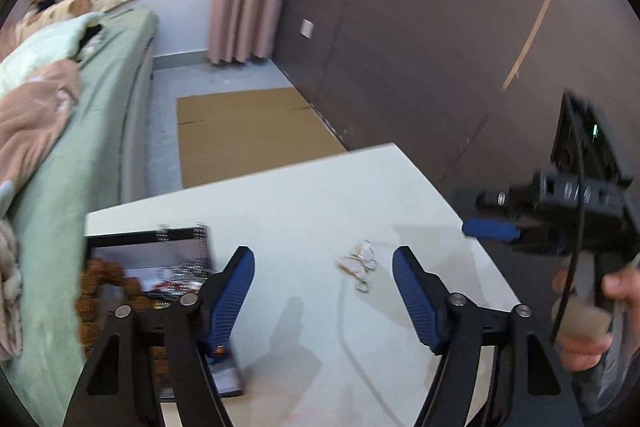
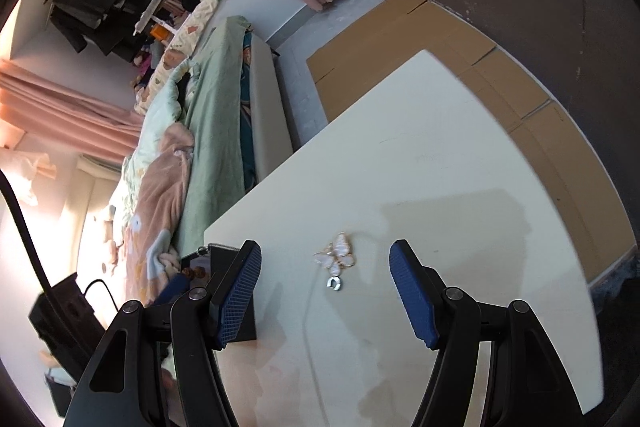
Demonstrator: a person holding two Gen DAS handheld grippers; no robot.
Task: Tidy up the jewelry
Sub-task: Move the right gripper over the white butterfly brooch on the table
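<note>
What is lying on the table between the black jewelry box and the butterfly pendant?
Nothing: in the right wrist view only bare white table separates the black jewelry box from the butterfly pendant. The left wrist view agrees.

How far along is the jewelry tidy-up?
Done: beads and chains already lie in the black box. In hand: nothing; the left claw and right claw are both open around the butterfly pendant. Left: pendant and its small clasp still loose on the table.
</note>
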